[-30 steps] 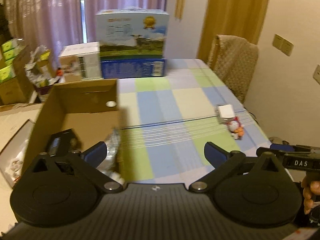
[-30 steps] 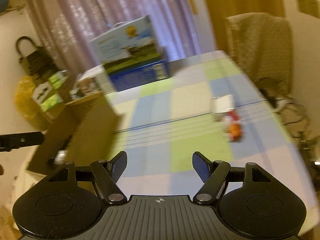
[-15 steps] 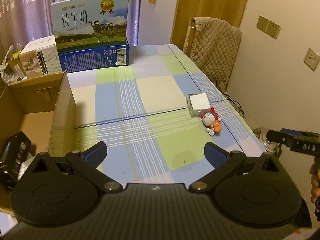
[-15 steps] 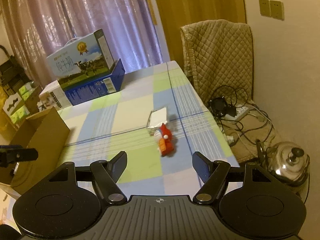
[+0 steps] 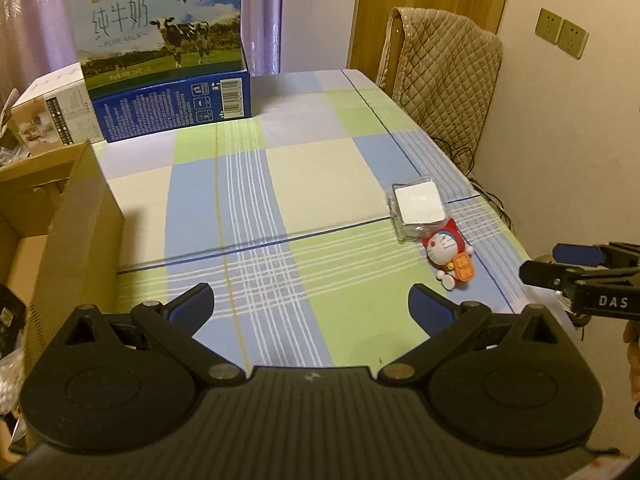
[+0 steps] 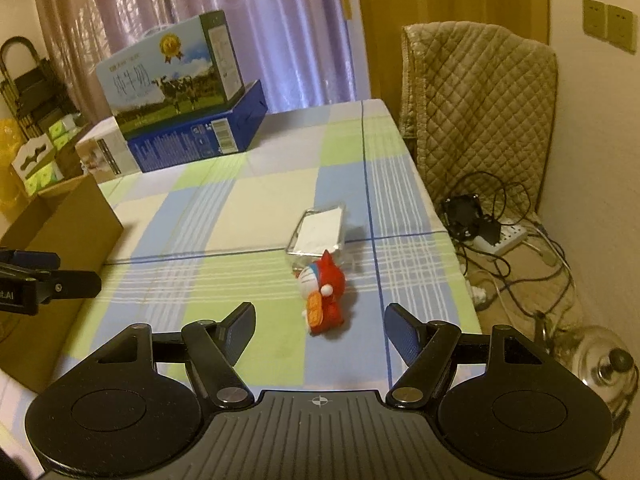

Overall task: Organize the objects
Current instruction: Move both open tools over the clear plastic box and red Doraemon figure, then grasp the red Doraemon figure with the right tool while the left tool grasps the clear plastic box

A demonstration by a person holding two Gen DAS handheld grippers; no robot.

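Note:
A small red and blue cat figurine [image 5: 450, 254] [image 6: 326, 296] lies on the checked tablecloth [image 5: 280, 208] near the table's right edge. A clear packet with a white card [image 5: 418, 206] [image 6: 318, 232] touches its far side. My left gripper [image 5: 312, 308] hovers open over the table's front, empty. My right gripper [image 6: 320, 328] is open and empty, with the figurine just ahead between its fingers' line. An open cardboard box [image 5: 68, 208] [image 6: 60, 216] stands at the left, holding a dark device [image 5: 8, 316].
A blue milk carton box [image 5: 164, 48] and a small white box [image 5: 52, 108] stand at the table's far left. A chair with a quilted cover [image 6: 476, 104] stands at the far right. Cables, a power strip [image 6: 504, 236] and a glass lid [image 6: 600, 360] lie on the floor.
The left gripper has swung from above the cardboard box rightward to the table's middle. The right gripper has moved right and closer to the figurine. Both stayed open.

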